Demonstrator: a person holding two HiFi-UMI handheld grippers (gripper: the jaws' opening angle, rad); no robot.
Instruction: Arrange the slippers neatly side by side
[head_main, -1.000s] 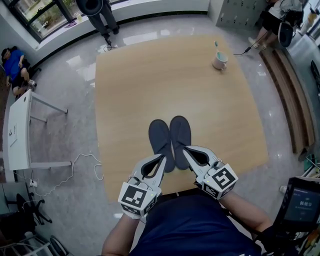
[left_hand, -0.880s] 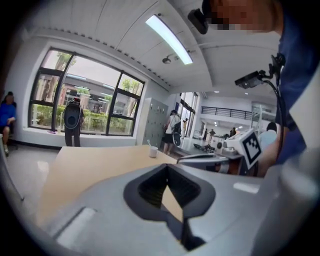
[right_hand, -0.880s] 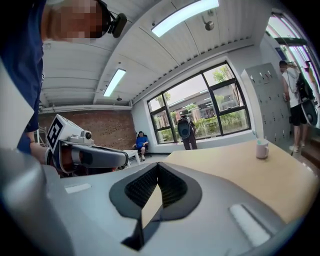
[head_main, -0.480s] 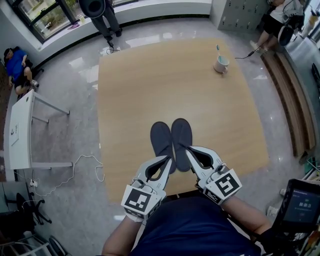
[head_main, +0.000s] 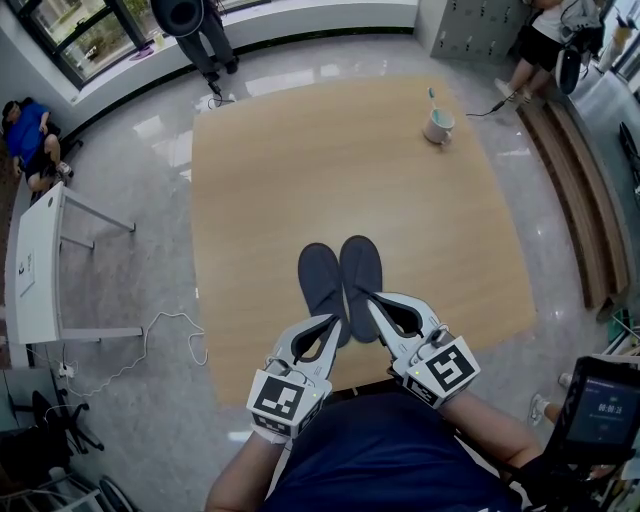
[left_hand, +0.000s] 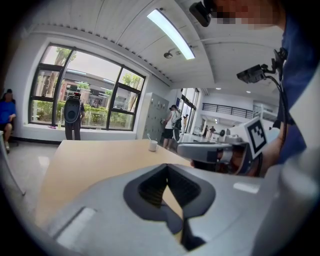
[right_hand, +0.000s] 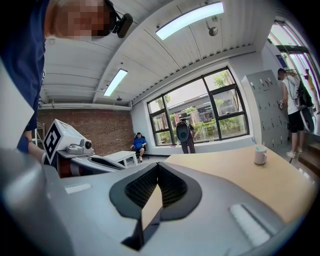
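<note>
Two dark grey slippers lie side by side on the wooden table (head_main: 300, 170), toes pointing away: the left slipper (head_main: 318, 278) and the right slipper (head_main: 360, 268) touch along their inner edges. My left gripper (head_main: 337, 318) hovers over the left slipper's heel end, shut and with nothing in it. Over the right slipper's heel end my right gripper (head_main: 360, 295) is also shut and empty. In the left gripper view the shut left gripper (left_hand: 167, 167) shows only table through its gap, as does the right gripper (right_hand: 157, 166) in its own view. The heels are hidden under the grippers.
A white cup (head_main: 437, 125) with a toothbrush stands at the table's far right corner. A white side table (head_main: 35, 260) and a loose cable (head_main: 160, 330) are on the floor to the left. People stand or sit near the windows and lockers.
Both grippers have shifted only slightly above the slippers' near ends and stay shut. The slippers lie as before.
</note>
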